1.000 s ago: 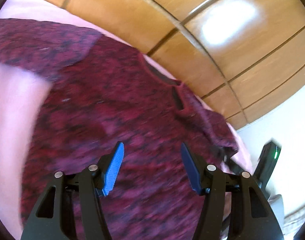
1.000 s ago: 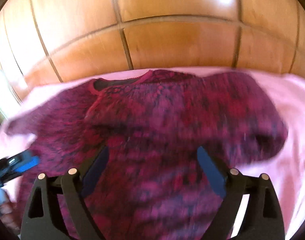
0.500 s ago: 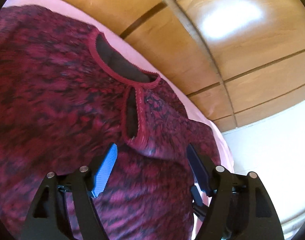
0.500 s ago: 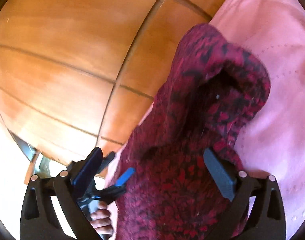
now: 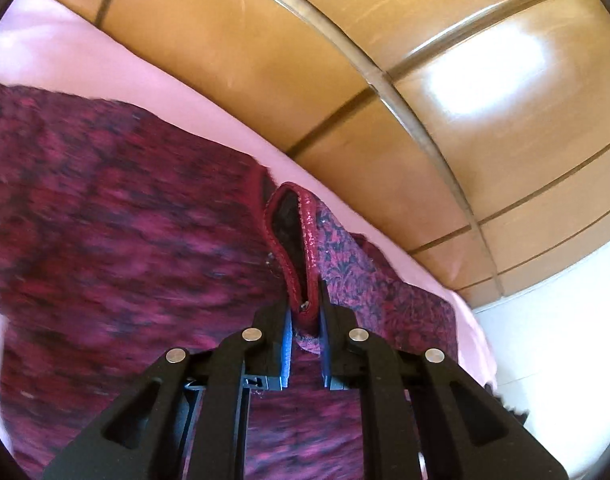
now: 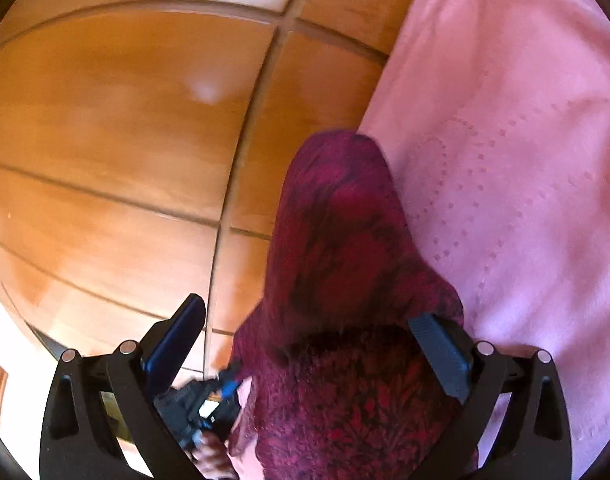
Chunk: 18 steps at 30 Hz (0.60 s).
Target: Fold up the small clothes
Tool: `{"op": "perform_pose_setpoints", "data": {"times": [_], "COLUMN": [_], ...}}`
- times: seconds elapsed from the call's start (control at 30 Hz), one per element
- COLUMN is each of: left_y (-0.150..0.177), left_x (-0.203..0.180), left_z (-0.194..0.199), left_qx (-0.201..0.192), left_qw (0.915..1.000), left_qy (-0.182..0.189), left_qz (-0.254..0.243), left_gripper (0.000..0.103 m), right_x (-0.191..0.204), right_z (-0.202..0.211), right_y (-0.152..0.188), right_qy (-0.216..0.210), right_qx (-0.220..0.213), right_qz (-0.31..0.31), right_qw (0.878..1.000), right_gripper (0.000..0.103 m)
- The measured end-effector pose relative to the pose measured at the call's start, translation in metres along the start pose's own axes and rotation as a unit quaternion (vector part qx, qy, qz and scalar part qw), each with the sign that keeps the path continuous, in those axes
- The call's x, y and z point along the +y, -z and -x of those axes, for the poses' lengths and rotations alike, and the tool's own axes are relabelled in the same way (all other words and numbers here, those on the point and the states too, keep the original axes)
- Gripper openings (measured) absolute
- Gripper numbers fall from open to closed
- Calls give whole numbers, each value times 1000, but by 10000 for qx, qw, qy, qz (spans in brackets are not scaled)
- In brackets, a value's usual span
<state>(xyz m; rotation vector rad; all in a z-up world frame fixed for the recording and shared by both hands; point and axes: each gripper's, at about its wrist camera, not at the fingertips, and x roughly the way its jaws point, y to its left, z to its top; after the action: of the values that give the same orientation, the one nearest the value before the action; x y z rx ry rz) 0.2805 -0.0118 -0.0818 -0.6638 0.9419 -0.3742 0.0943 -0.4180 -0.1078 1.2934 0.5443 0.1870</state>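
A dark red and black knitted sweater [image 5: 117,232] lies on a pink bed cover [image 5: 77,60]. In the left wrist view my left gripper [image 5: 305,312] is shut on the red trim of the sweater's neck slit [image 5: 309,240], which rises in a narrow loop between the pads. In the right wrist view my right gripper [image 6: 305,352] is rolled on its side and stands open, its two fingers wide apart on either side of a sweater sleeve [image 6: 337,220] without pressing it. The left gripper [image 6: 225,388] shows low in that view, beside the sweater.
A glossy wooden panelled wall [image 5: 385,60] runs along the far edge of the bed. A white wall [image 5: 545,360] is at the right of the left wrist view. Bare pink cover [image 6: 525,160] spreads beside the sleeve. A hand [image 6: 213,452] holds the left gripper.
My left gripper moved up to the neck slit and closed on its trim. My right gripper rolled onto its side, widened, and came down over the sleeve.
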Motion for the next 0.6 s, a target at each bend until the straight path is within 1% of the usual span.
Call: {"op": "perform_pose_setpoints", "data": {"times": [0.1, 0.17, 0.27, 0.33, 0.43, 0.5, 0.57, 0.6], "left_y": [2, 4, 7, 14, 25, 32, 31, 31], "left_x": [13, 26, 46, 48, 59, 66, 64, 60], "left_z": [11, 24, 33, 32, 32, 29, 27, 28], "left_qx": [-49, -188, -212, -174, -67, -16, -43, -46], "left_qw": [9999, 9993, 9983, 9982, 9972, 9964, 9957, 9955], "left_qy": [-95, -306, -425, -478, -688, -816, -921, -949], "left_qz": [34, 87, 332, 328, 272, 212, 37, -38], "left_gripper": [10, 9, 9, 9, 9, 9, 9, 9], "right_x": [0, -3, -3, -1, 4, 5, 10, 11], "right_z": [-3, -2, -3, -4, -7, -8, -4, -1], "right_y": [-7, -10, -12, -10, -6, -4, -3, -1], "right_qy": [129, 108, 203, 334, 556, 605, 718, 763], "right_qx": [15, -9, -51, -122, -103, 2, 188, 254], "right_qz": [-211, -378, -435, -361, -54, 26, 171, 244], "right_qw": [9997, 9992, 9988, 9987, 9984, 9982, 9971, 9965], "right_gripper": [101, 100, 99, 97, 94, 93, 94, 97]}}
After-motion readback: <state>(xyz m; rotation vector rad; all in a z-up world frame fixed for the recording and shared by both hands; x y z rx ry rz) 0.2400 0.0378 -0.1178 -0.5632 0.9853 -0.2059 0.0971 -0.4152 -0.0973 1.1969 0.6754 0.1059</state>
